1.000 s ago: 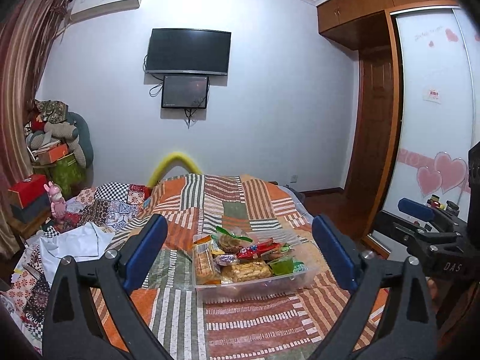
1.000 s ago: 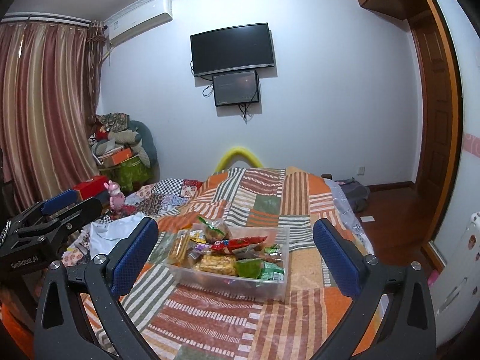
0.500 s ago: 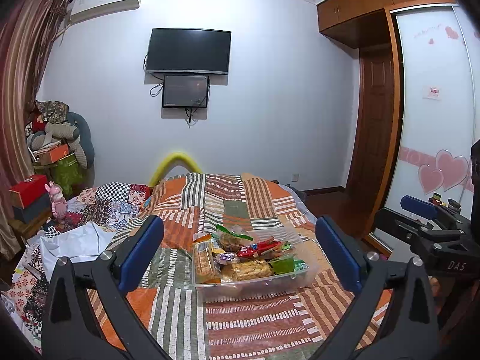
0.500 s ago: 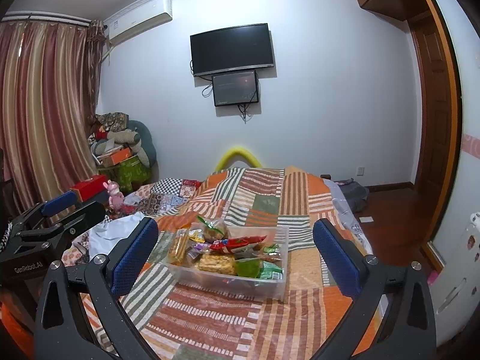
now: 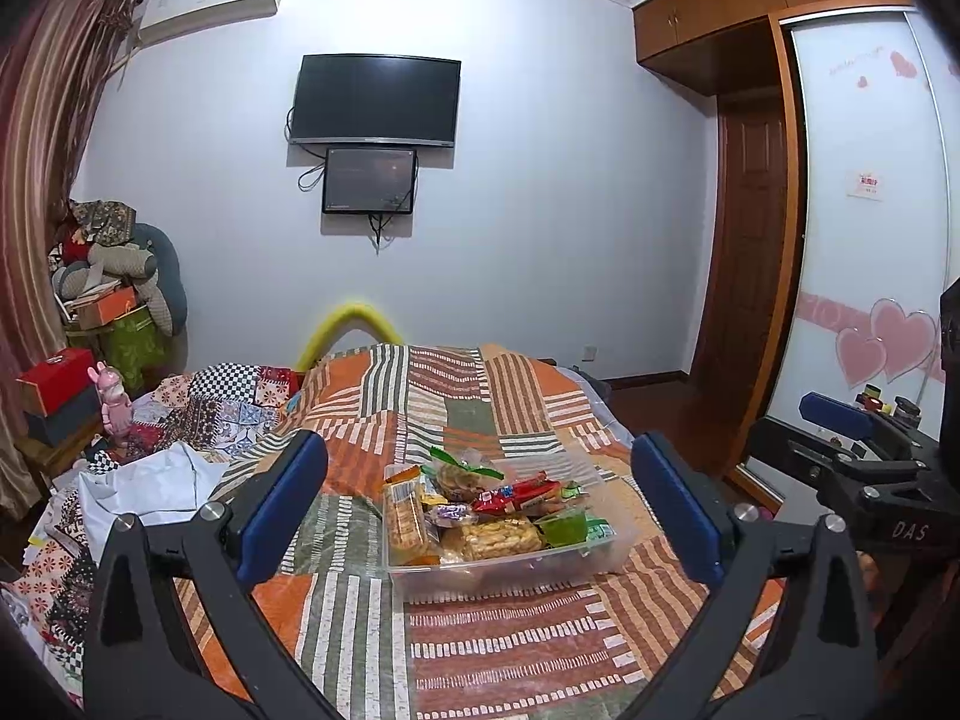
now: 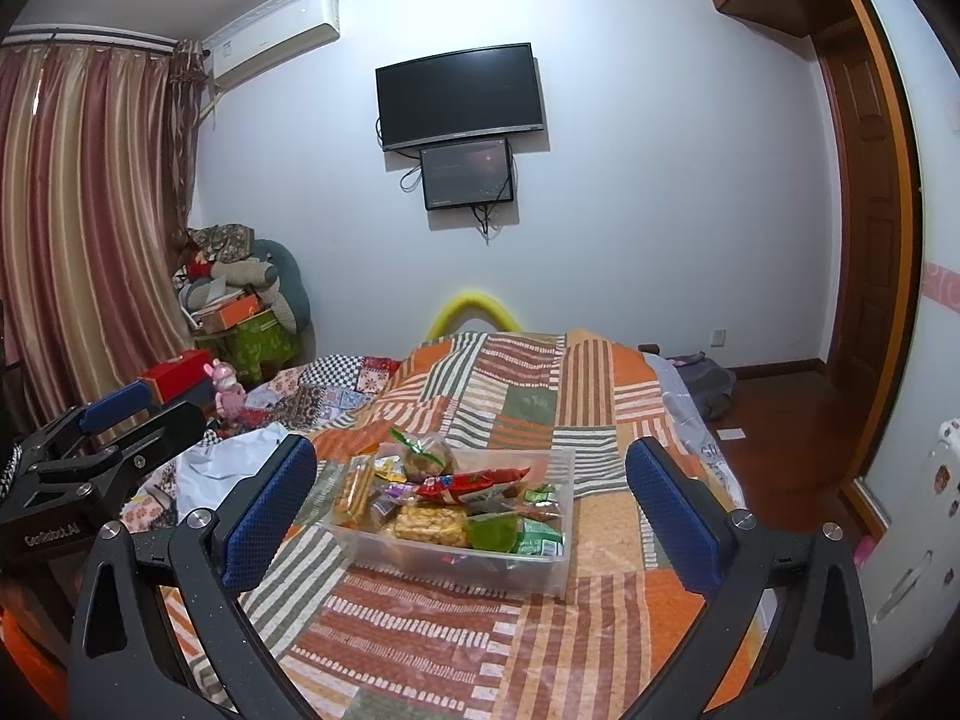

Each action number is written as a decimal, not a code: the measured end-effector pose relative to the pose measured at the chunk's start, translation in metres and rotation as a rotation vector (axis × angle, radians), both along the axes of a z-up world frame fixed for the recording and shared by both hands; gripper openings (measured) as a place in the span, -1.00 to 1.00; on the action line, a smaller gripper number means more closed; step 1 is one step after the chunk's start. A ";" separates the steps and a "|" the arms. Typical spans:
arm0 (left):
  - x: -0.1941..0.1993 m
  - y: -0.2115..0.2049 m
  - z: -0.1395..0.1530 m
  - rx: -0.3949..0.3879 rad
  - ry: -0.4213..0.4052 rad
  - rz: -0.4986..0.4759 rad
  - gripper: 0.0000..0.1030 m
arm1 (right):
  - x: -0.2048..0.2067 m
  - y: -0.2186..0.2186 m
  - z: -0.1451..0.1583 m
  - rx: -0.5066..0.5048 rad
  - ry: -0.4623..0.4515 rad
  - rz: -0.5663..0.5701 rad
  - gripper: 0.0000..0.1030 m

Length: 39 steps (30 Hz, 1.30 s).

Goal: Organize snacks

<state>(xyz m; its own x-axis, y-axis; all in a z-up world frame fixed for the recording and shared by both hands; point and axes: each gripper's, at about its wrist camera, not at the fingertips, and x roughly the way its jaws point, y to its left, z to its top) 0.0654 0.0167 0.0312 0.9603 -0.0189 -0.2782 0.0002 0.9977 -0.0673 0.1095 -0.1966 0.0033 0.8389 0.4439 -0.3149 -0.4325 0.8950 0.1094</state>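
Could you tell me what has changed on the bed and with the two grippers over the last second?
Only the left gripper changed: its jaws spread slightly wider, with nothing between them. The right gripper stayed wide open and empty. The clear plastic bin full of snacks sits untouched in the same spot on the patchwork quilt, and neither hand has shifted.

A bed with a striped patch blanket in orange, green and white. Right on the blanket, near the middle, a clear box full of snacks. Left of the box, a white cloth and a heap of patterned covers.
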 end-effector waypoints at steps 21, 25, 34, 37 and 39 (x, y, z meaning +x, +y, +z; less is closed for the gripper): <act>-0.002 0.000 0.000 0.004 -0.014 -0.022 0.99 | -0.001 0.000 0.001 -0.006 -0.002 -0.001 1.00; -0.001 -0.001 0.000 0.003 -0.010 -0.029 0.99 | -0.002 0.000 0.001 -0.005 -0.002 -0.003 1.00; -0.002 -0.002 -0.001 -0.003 -0.008 -0.033 0.99 | -0.001 0.001 0.001 -0.007 0.001 -0.001 1.00; -0.002 -0.002 0.000 -0.004 -0.008 -0.034 0.99 | -0.001 0.002 0.000 -0.008 0.002 0.000 1.00; -0.001 -0.002 -0.001 -0.005 -0.006 -0.035 0.99 | -0.001 0.002 0.000 -0.008 0.003 -0.001 1.00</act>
